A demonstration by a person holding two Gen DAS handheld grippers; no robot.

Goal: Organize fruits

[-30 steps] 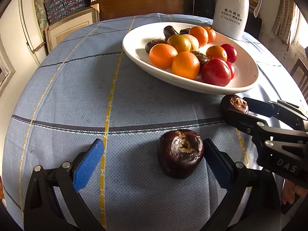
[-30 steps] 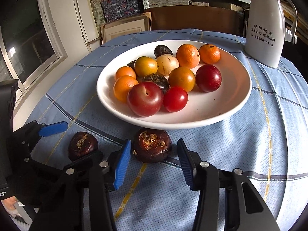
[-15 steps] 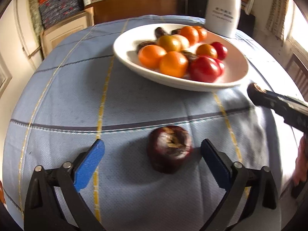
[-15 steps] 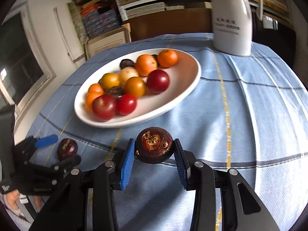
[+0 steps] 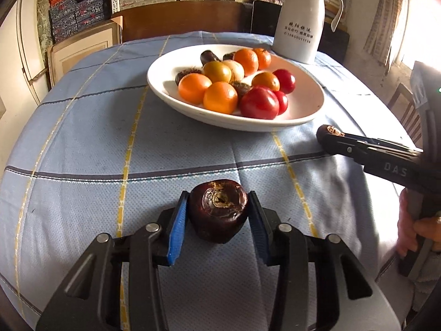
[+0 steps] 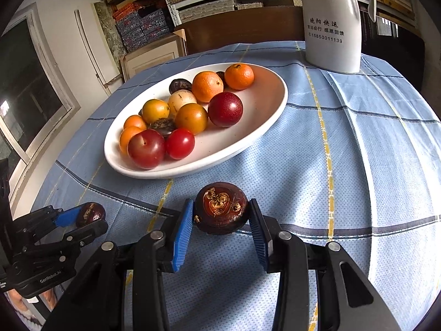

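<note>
My left gripper [image 5: 219, 218] is shut on a dark purple mangosteen [image 5: 217, 209] resting on the blue tablecloth. My right gripper [image 6: 222, 220] is shut on a second dark mangosteen [image 6: 222, 207] and holds it just above the cloth, in front of the white oval plate [image 6: 264, 115]. The plate [image 5: 306, 110] holds oranges, red plums, yellow fruits and dark fruits. The right gripper also shows in the left wrist view [image 5: 328, 135] with its mangosteen [image 5: 332, 130] at the tip. The left gripper and its mangosteen [image 6: 92, 211] show at the lower left of the right wrist view.
A white thermos jug [image 5: 301, 22] stands behind the plate at the back right; it also shows in the right wrist view [image 6: 332, 24]. A wooden chair [image 5: 405, 110] is at the table's right edge. Shelves and boxes fill the background.
My left gripper closed on the mangosteen on the cloth. My right gripper closed on its mangosteen, lifted it and drew back from the plate.
</note>
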